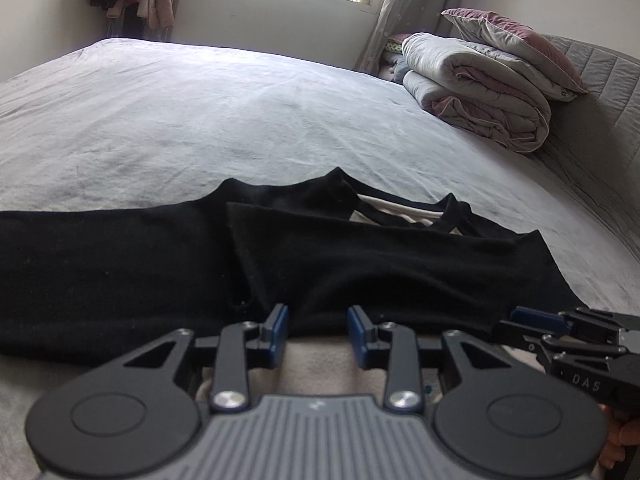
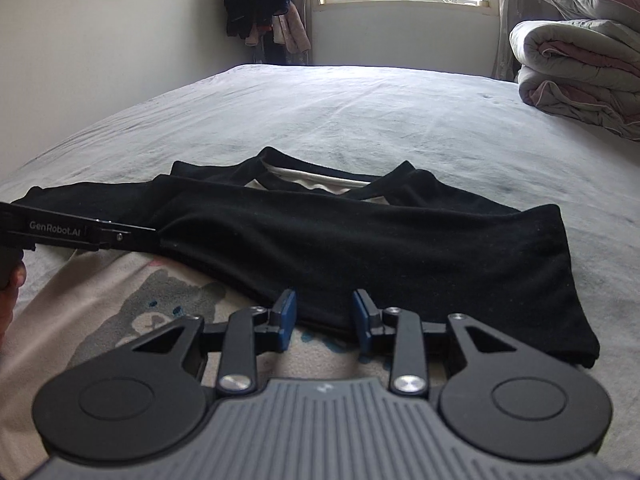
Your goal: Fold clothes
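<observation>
1. I count one black garment (image 2: 360,240) over one pale printed garment (image 2: 120,300).
2. I count two grippers: left (image 1: 318,330), right (image 2: 324,314).
3. One pillow (image 1: 516,46), one folded quilt (image 1: 476,92).

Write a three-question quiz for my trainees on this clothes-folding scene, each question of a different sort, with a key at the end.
1. True or false: the left gripper is shut on the black garment.
2. Multiple choice: what sits at the far right of the bed? A) a laundry basket B) a folded quilt with a pillow on top C) a suitcase
3. Fill in: the right gripper hovers at the garment's near edge, above a pale cloth printed with a cartoon ____.

Key
1. False; its jaws stand apart with nothing between them.
2. B
3. Animal, apparently a bear.
</observation>
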Demonstrator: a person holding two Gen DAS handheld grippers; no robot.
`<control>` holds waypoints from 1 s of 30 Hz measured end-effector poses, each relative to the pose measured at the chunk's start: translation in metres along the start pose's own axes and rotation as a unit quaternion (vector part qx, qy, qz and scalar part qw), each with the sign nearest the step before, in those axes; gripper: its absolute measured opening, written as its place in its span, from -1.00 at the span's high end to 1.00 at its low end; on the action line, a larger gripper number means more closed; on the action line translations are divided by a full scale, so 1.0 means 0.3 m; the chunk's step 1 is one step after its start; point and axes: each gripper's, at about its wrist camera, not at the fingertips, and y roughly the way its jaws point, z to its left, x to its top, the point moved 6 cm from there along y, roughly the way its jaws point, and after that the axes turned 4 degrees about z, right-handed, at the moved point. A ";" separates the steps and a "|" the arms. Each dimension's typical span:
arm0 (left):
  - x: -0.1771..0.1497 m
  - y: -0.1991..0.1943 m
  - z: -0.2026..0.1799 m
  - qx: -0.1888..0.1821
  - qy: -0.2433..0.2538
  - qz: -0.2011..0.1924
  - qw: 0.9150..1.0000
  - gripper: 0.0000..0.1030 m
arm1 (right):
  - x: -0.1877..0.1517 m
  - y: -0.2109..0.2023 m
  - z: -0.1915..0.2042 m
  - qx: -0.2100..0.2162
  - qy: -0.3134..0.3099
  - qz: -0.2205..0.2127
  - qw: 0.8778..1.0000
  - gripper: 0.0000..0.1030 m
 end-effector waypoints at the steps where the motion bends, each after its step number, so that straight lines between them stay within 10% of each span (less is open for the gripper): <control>1: 0.002 -0.006 0.004 -0.003 -0.009 0.002 1.000 0.32 | 0.005 -0.010 -0.004 0.002 0.006 0.002 1.000 0.30; 19: 0.005 -0.247 0.146 0.079 -0.110 -0.005 0.991 -0.50 | 0.030 -0.365 -0.041 -0.015 0.053 -0.012 0.998 -0.06; 30: -0.055 -0.368 0.365 0.155 -0.211 -0.036 0.964 -0.73 | 0.052 -0.495 -0.009 -0.020 0.098 0.007 0.995 -0.55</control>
